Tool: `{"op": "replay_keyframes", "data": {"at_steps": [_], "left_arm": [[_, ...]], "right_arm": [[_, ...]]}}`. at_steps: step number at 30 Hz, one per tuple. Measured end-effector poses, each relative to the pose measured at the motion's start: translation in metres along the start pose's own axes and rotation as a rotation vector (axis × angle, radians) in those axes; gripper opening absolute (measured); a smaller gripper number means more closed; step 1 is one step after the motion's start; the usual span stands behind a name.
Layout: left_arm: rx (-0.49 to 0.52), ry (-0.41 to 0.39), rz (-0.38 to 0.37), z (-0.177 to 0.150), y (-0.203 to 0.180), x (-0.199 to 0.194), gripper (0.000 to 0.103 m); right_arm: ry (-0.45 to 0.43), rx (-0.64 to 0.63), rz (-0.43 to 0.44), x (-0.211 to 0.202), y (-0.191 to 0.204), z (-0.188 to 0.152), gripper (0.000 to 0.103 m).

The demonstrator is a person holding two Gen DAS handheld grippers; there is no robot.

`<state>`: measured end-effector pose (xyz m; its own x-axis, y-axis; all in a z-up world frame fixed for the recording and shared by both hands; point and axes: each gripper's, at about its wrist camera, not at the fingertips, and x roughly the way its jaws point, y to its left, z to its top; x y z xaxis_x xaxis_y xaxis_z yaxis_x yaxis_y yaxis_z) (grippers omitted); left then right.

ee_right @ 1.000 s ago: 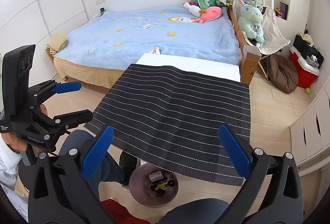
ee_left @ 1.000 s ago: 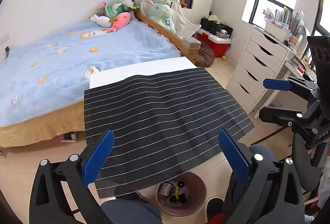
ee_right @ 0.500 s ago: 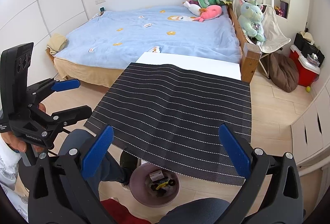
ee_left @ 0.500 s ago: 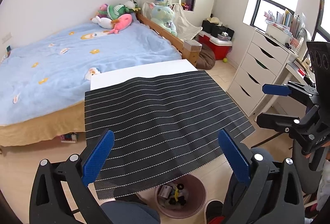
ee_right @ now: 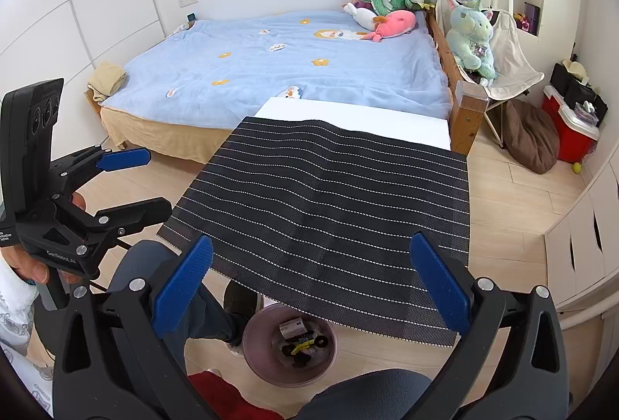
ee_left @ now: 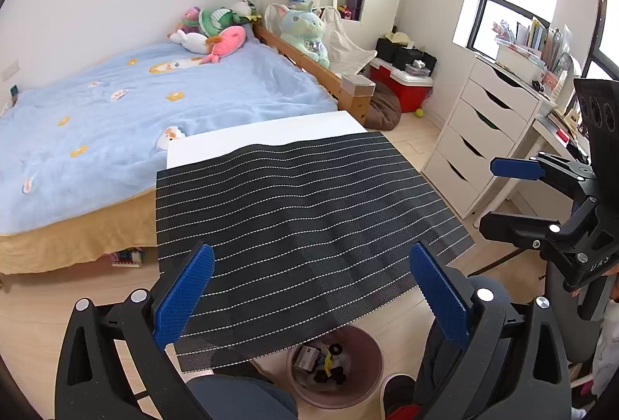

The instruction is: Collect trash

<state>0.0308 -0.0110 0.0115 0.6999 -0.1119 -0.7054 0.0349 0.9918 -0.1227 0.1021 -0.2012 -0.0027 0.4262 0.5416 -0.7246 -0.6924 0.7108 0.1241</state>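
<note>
Bed point(ee_left: 162, 103): blue cover, behind the table.
Table point(ee_left: 271, 134): white, black striped mat point(ee_left: 301, 219) draped over it.
Left gripper point(ee_left: 309, 296): jaws wide apart, empty, above the mat's near edge.
Right gripper point(ee_right: 309, 284): jaws wide apart, empty, beside the left.
Bin point(ee_right: 255, 350): on the floor under the mat's near edge.
Trash point(ee_right: 300, 337): small pieces inside the bin.

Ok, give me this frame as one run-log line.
left gripper: open, empty | right gripper: open, empty | striped mat: bare | bin: on floor under mat's near edge, holds trash
</note>
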Motion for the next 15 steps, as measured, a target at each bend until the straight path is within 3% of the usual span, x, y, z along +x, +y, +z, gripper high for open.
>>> {"op": "replay_keyframes", "data": {"at_steps": [15], "left_arm": [[0.003, 0.009, 0.007, -0.0013, -0.0023, 0.0020, 0.097]], "right_arm": [[0.002, -0.001, 0.000, -0.0003, 0.0005, -0.0004, 0.100]]}}
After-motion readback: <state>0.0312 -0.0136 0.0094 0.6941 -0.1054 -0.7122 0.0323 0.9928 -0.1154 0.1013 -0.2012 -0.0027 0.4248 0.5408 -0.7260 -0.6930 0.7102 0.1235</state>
